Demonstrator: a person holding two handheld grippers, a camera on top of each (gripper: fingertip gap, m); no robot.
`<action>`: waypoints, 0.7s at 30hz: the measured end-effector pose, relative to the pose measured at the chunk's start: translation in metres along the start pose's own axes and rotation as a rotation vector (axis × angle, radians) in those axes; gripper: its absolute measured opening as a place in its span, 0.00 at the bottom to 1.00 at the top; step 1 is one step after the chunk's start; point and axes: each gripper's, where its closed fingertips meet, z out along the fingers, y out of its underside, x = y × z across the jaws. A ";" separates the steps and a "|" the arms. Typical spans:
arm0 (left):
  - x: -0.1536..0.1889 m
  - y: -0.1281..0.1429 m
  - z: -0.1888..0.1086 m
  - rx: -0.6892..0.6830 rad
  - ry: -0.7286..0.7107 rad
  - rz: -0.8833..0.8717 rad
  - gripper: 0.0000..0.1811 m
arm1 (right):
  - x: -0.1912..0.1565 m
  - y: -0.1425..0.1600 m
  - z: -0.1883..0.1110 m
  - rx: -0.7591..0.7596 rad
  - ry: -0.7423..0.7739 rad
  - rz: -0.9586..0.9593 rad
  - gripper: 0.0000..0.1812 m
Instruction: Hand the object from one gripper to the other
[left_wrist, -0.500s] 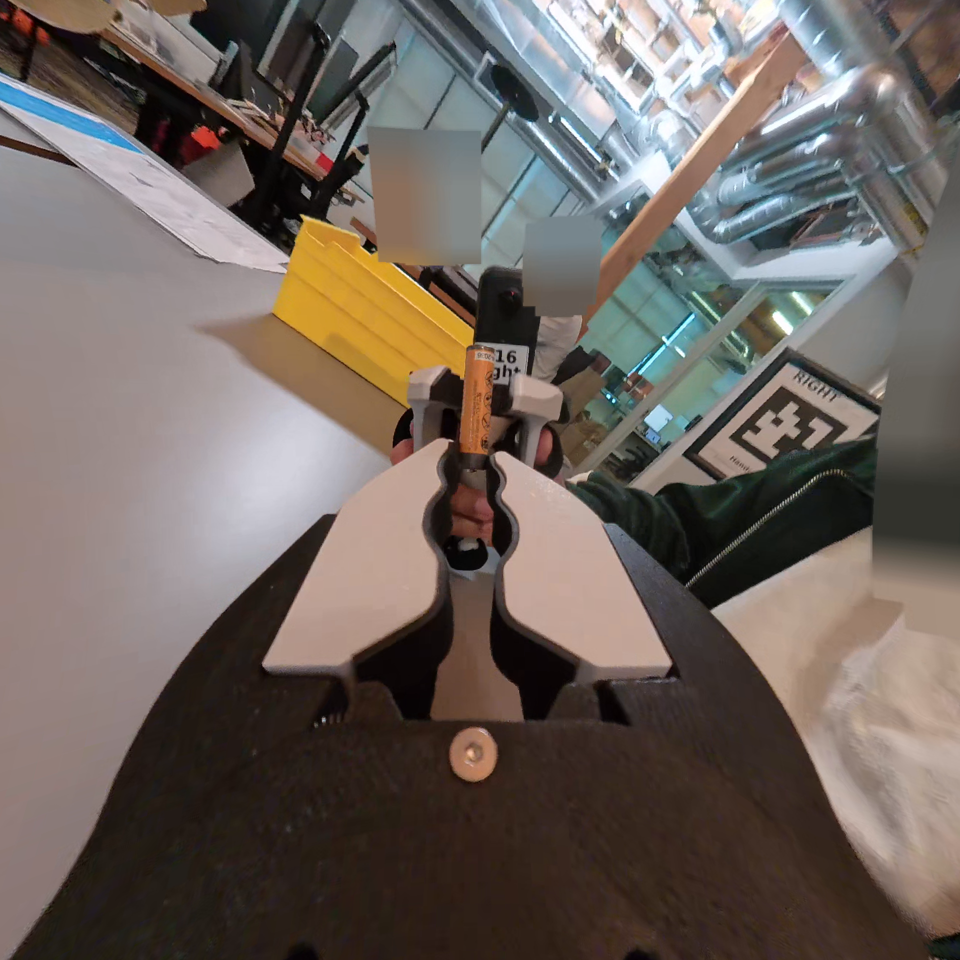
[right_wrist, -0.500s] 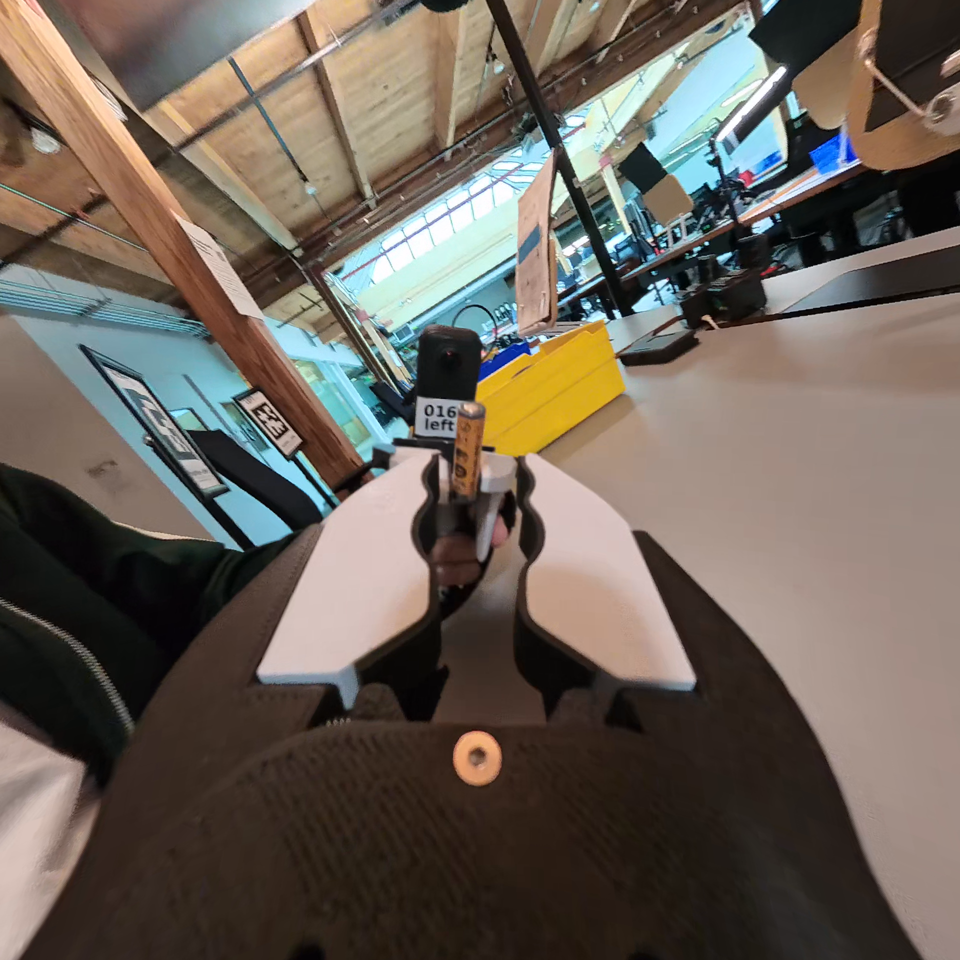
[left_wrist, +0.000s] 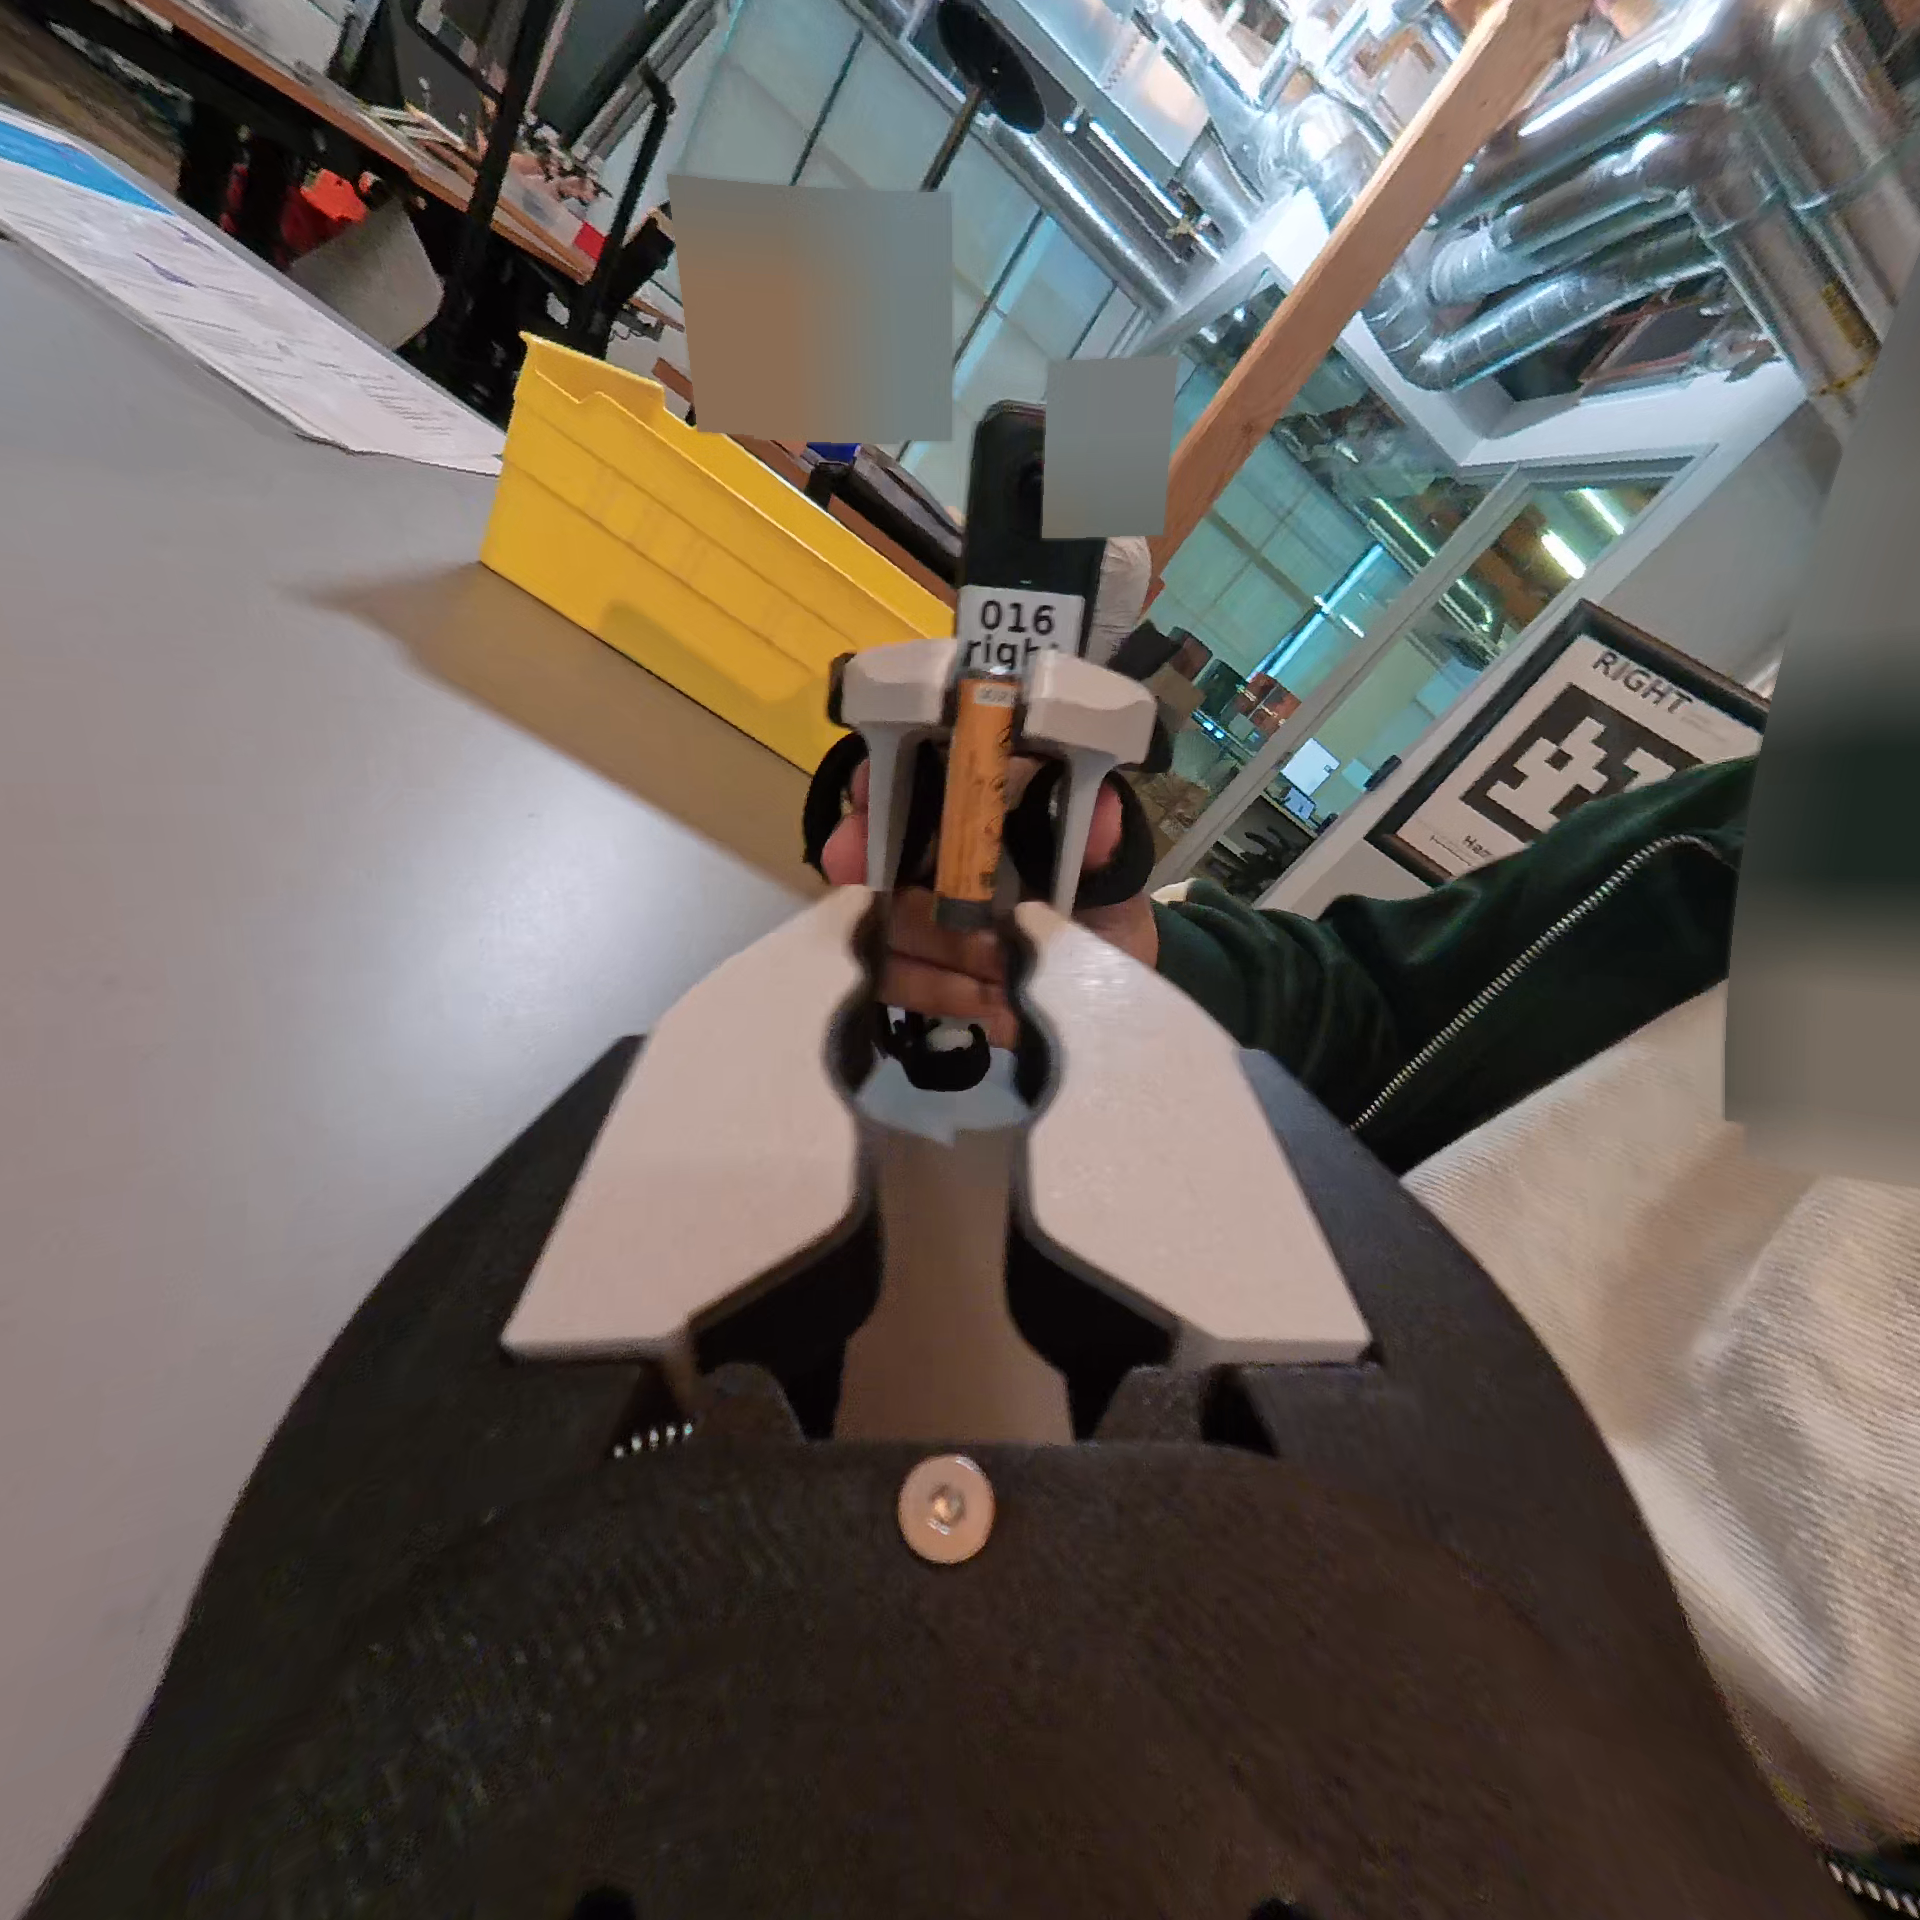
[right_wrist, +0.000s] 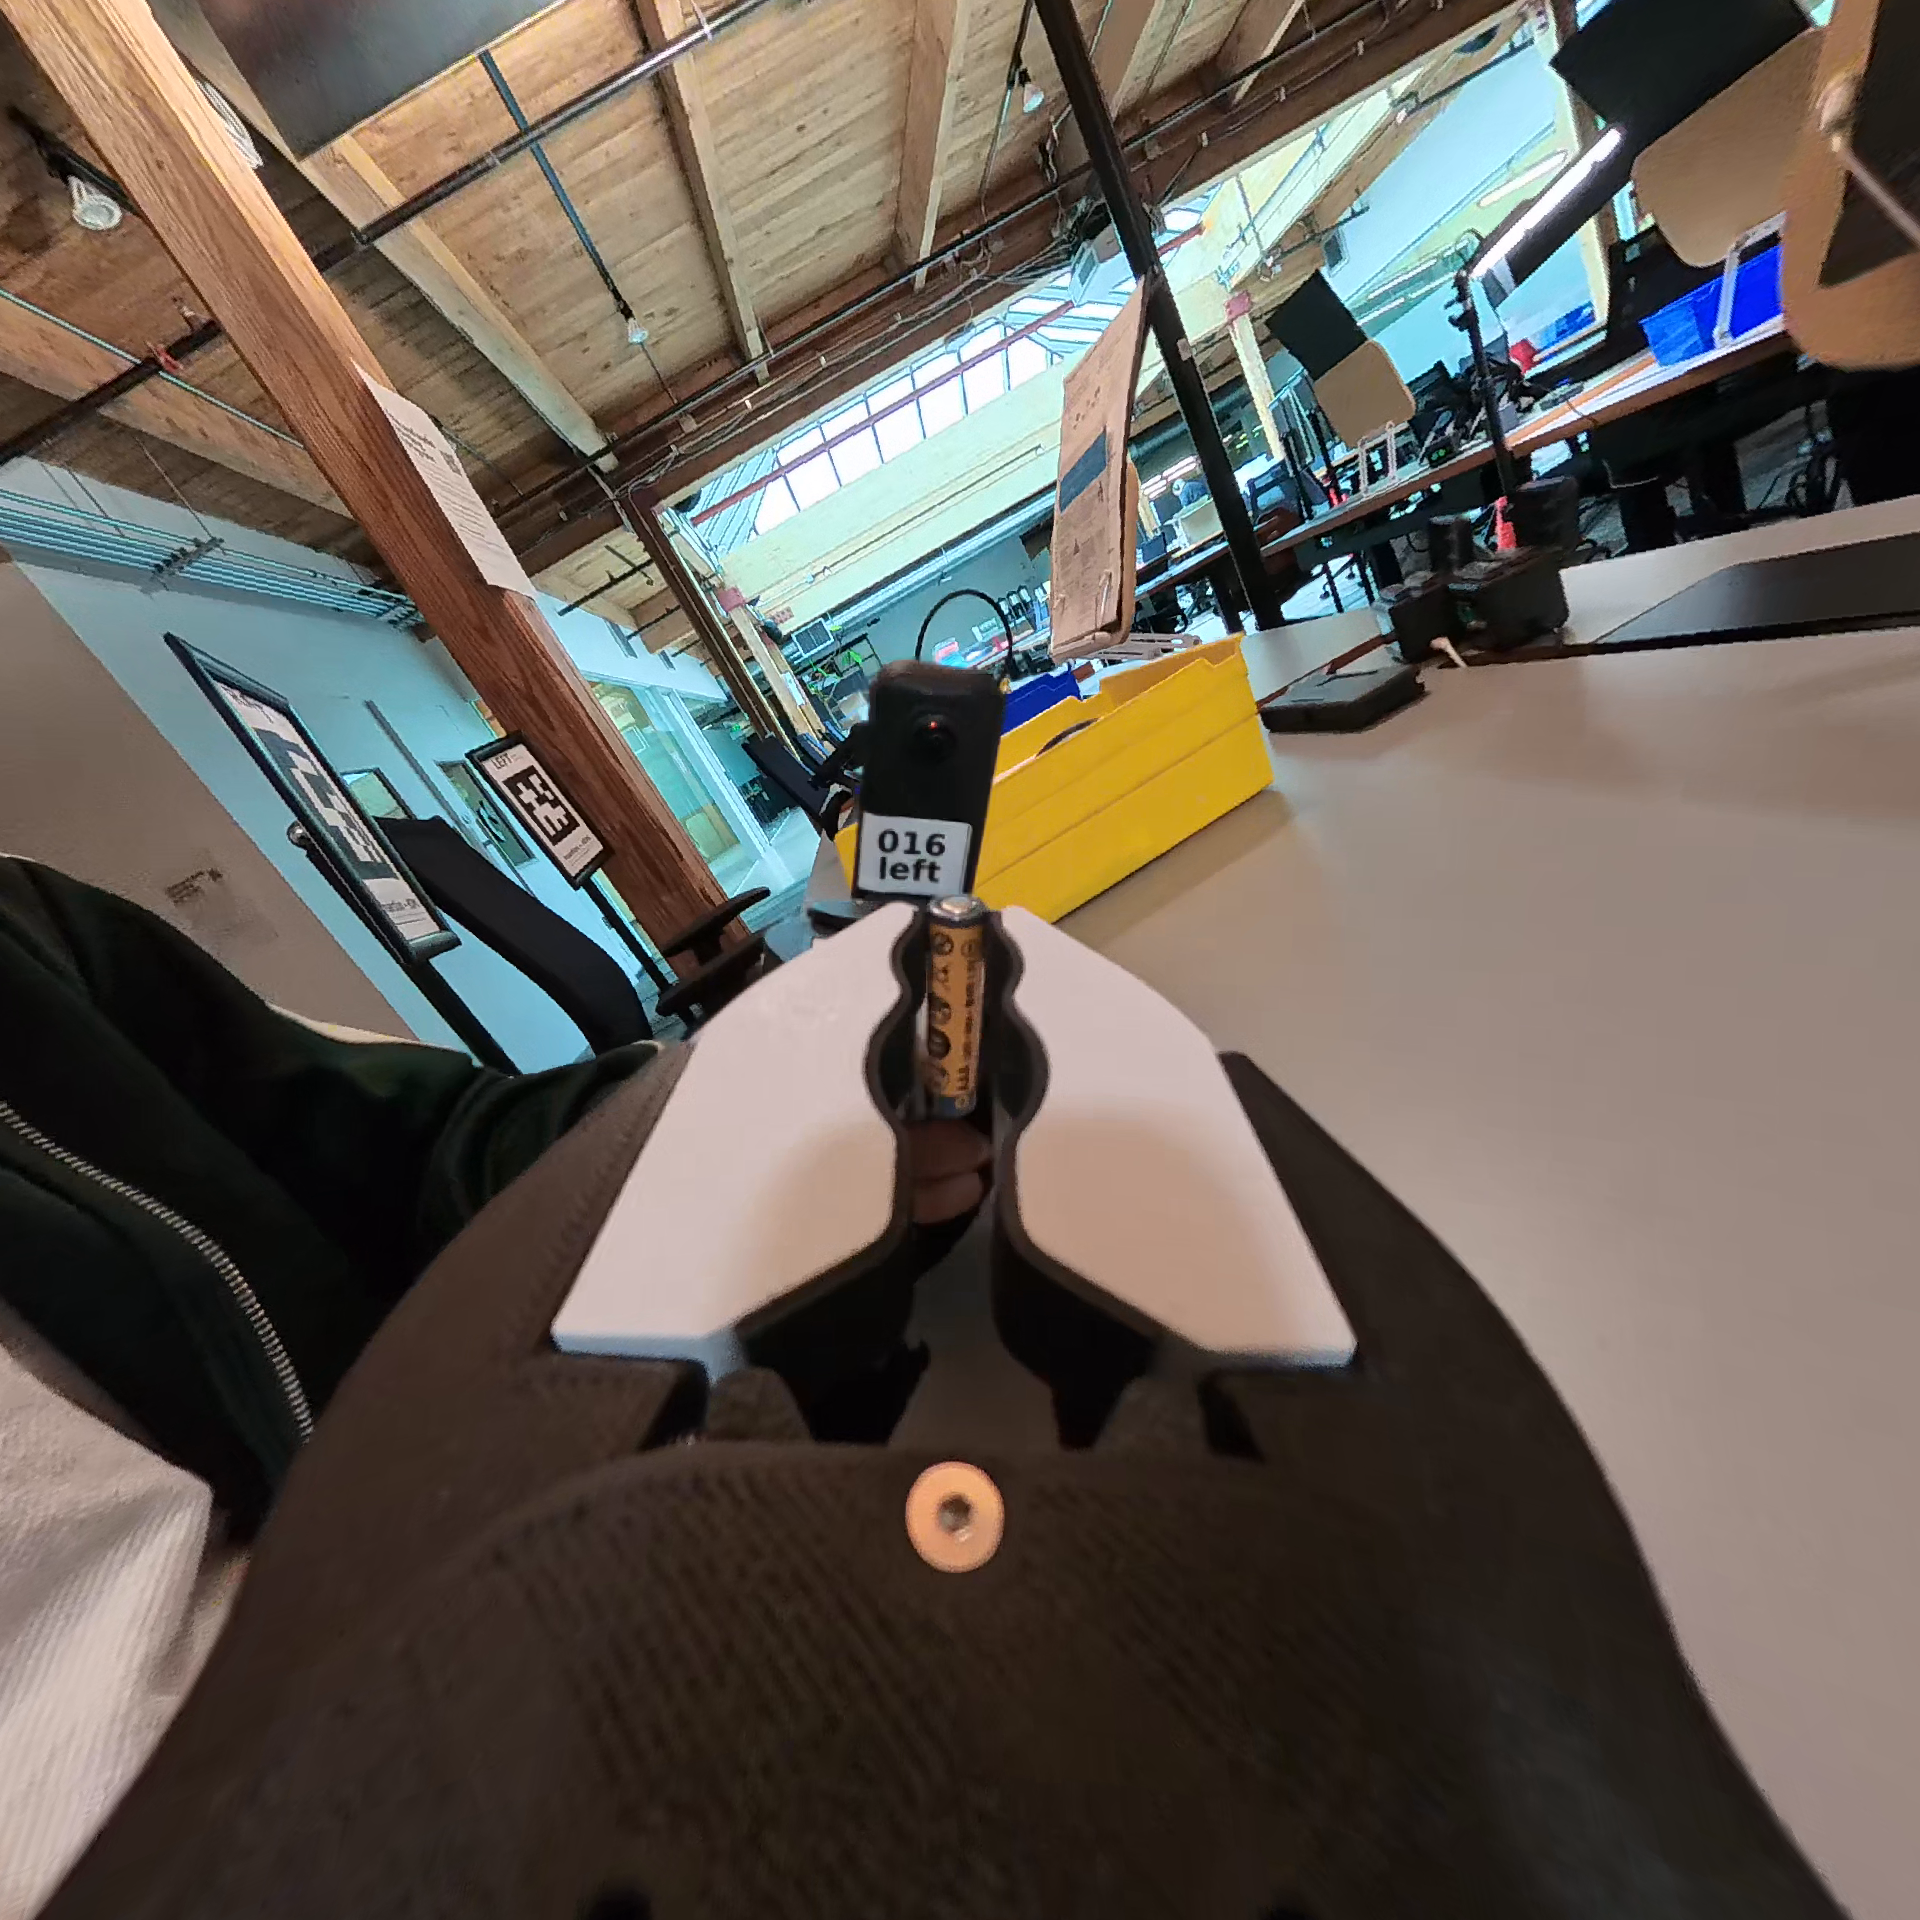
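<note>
R gripper (right_wrist: 951, 940) round battery (right_wrist: 951, 1023)

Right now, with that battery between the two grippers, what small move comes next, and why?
Probably draw the left gripper straight back. Its jaws stand open at the lower end of the battery, while the right gripper is shut on it, so the handover looks done.

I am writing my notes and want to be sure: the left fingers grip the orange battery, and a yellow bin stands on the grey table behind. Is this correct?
Not quite: the right gripper grips the battery, as the right wrist view shows; the left gripper is open. The yellow bin does stand on the grey table behind.
</note>
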 end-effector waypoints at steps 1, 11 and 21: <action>-0.003 0.000 0.001 0.004 -0.021 -0.005 0.22 | 0.000 -0.004 -0.002 0.005 0.001 -0.013 0.06; -0.032 0.014 0.018 -0.217 -0.208 0.209 0.29 | 0.012 0.001 -0.032 -0.226 0.114 -0.413 0.06; -0.034 -0.016 0.032 -0.053 -0.096 0.286 0.25 | 0.012 -0.052 -0.028 -0.082 0.165 -0.420 0.05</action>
